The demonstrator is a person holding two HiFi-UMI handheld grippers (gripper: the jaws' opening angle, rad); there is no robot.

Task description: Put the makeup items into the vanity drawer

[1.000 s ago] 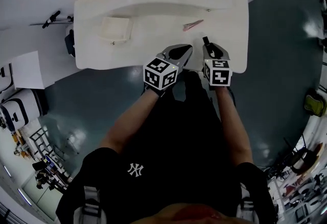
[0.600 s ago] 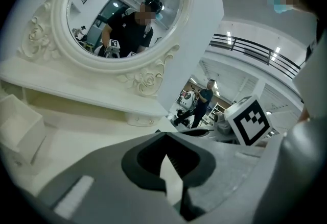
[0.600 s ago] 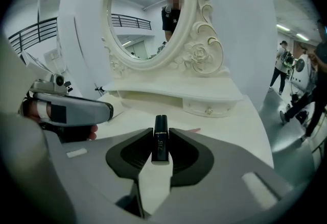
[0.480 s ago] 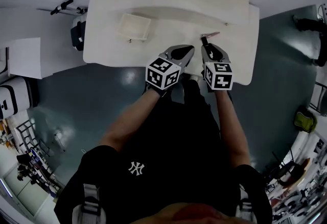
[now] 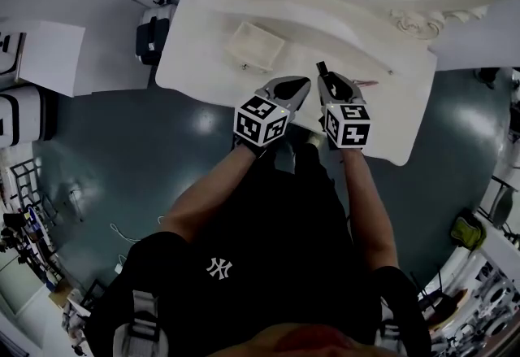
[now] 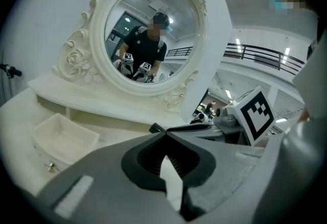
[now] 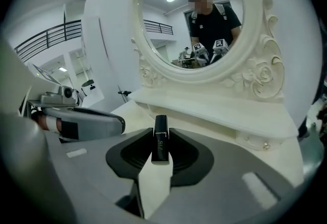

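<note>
The white vanity table fills the top of the head view, with its small drawer pulled open and empty. My right gripper hovers over the table's front edge, shut on a black lipstick tube that sticks out past the jaws. Beside it, my left gripper is shut with nothing between its jaws. The open drawer lies to its lower left. A thin pink makeup item rests on the tabletop right of the right gripper.
An oval mirror in an ornate white frame stands at the back of the vanity. Under its shelf a small closed drawer with a knob shows. A dark bin and white boxes stand on the floor to the left.
The head view has swung, so the vanity now sits tilted and higher right in the frame. Both grippers keep their place over the front edge, the right still holding the lipstick.
</note>
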